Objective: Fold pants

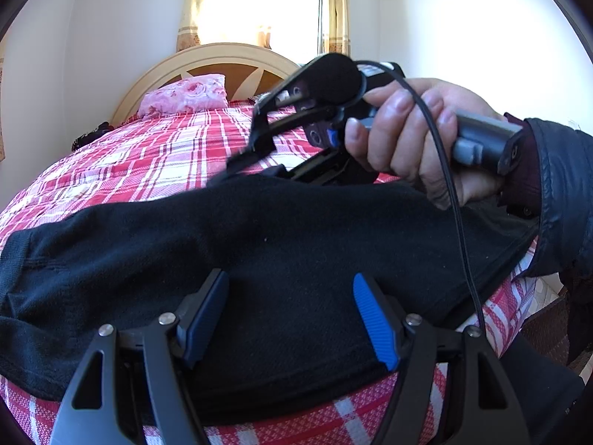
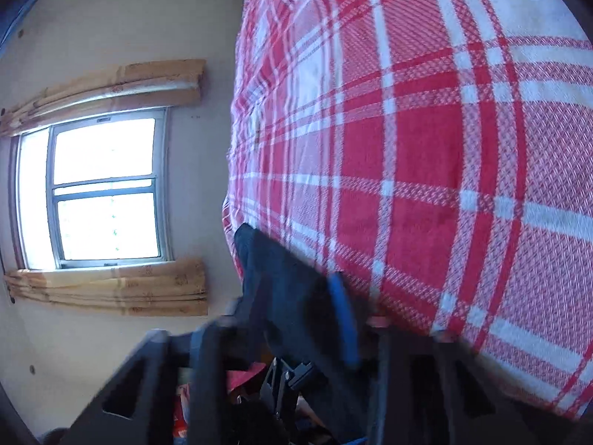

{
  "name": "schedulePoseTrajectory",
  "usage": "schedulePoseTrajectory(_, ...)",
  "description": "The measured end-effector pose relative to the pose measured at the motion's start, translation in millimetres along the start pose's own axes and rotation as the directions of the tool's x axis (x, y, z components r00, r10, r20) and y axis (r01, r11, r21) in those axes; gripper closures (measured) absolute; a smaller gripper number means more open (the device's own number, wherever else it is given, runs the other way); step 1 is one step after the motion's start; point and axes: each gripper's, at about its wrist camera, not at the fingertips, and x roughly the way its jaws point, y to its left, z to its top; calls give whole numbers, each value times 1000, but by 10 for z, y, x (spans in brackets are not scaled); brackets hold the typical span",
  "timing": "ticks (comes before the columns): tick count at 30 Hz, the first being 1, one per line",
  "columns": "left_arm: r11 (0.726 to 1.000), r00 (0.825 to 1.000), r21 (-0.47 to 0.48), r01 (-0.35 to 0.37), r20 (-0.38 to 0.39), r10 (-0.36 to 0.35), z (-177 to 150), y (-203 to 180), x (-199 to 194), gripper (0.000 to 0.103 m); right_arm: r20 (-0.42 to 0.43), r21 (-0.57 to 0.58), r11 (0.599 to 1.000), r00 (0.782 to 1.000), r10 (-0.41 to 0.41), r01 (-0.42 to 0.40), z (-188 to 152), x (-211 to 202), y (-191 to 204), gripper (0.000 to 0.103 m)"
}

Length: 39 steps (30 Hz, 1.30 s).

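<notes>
Your left tongs [image 1: 291,315] hang released above the black pants [image 1: 259,244], which lie across the near edge of the bed [image 1: 148,155]. Your right tongs [image 2: 315,319] are clenched on a fold of the pants' far side, gripped by your right hand [image 1: 418,141].

A home bedroom: plaid-covered bed [image 1: 148,155], arched wooden headboard [image 1: 207,59], floral pillow [image 1: 185,94], curtained window [image 2: 103,189].
</notes>
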Motion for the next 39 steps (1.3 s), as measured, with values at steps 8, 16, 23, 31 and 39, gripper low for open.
schedulePoseTrajectory(8, 1000, 1000, 4, -1, 4, 1, -3, -6, 8, 30, 188, -171, 973, 975, -120, 153, -41, -174, 426, 103)
schedulePoseTrajectory(16, 1000, 1000, 3, -1, 3, 1, -12, -15, 6, 30, 234, -251, 949, 963, -132, 192, 19, -320, 665, 102)
schedulePoseTrajectory(23, 1000, 1000, -5, -7, -3, 7, 2, -14, 22, 30, 258, -290, 888, 922, -287, 358, -377, -271, 560, 31)
schedulePoseTrajectory(31, 1000, 1000, -10, -3, -1, 3, 3, 26, 40, 30, 232, -294, 841, 887, -399, 455, -367, -88, 415, 79)
schedulePoseTrajectory(39, 1000, 1000, -5, -1, 4, 1, -16, 29, 26, 30, 327, -310, 812, 857, -398, 495, -397, -174, 530, 98)
